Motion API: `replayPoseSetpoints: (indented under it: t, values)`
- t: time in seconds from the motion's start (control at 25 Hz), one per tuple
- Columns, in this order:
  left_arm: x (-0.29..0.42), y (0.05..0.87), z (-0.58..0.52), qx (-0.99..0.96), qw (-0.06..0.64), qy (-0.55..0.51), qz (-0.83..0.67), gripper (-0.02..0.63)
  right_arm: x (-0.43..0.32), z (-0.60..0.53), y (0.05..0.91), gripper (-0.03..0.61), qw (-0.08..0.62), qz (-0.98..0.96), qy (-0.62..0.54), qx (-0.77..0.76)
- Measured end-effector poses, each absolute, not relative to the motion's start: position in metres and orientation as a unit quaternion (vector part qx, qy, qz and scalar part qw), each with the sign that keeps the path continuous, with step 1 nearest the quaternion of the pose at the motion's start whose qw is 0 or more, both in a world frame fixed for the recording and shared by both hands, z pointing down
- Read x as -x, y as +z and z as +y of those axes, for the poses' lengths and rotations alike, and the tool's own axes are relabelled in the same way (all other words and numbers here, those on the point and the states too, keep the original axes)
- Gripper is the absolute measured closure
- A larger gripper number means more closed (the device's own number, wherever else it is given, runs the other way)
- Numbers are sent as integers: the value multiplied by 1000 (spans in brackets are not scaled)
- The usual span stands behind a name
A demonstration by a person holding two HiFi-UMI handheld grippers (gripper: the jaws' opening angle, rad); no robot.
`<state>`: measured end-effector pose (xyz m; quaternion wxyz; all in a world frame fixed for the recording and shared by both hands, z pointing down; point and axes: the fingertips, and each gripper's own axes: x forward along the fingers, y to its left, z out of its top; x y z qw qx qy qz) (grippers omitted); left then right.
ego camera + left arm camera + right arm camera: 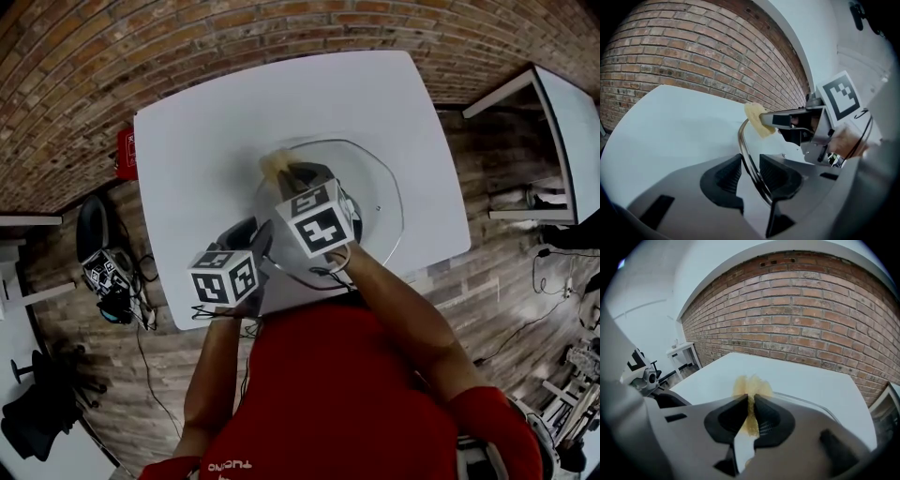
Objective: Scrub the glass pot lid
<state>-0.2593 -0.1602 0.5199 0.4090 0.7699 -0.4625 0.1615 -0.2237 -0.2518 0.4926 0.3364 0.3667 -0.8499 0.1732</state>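
head view: the glass pot lid (375, 192) lies at the middle of the white table (206, 131), just above the person's red sleeves. the left gripper (262, 240) reaches in from the lower left to the lid's near-left edge, probably to stop it sliding. the right gripper (292, 176) comes over the glass from below, with a yellow sponge (277, 165) sticking out of its tip toward the upper left.

left gripper view: the jaws are closed on the lid's metal rim (743, 140), which runs up between the two pads and curves away toward the middle of the frame. the lid looks tilted up off the table on this side, likely to offer its face to the sponge (757, 120), carried by the right gripper (769, 120) at centre right.

right gripper view: the jaws are pressed together on the sponge (751, 386), squashing it thin, so that a frayed tuft shows above the pads as the working end. the lid's rim (811, 401) shows at centre right.
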Motion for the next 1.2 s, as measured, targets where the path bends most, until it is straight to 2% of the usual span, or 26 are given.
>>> replayPoseSetpoints:
  t: [0.24,0.84,1.0,1.2]
  values:
    - [260,521,-161,-770,410,162,-462,485,201,-257,496,525,338,-838,177,-390]
    - [260,521,-161,-767,413,157,-465,486,74,-269,507,525,376,-758,192,-497]
    - [261,522,-160,-766,414,157,-466,488,92,-252,493,525,353,-774,208,-483]
    - [260,522,-159,-764,418,154,-468,488,168,-202,487,525,324,-822,251,-396]
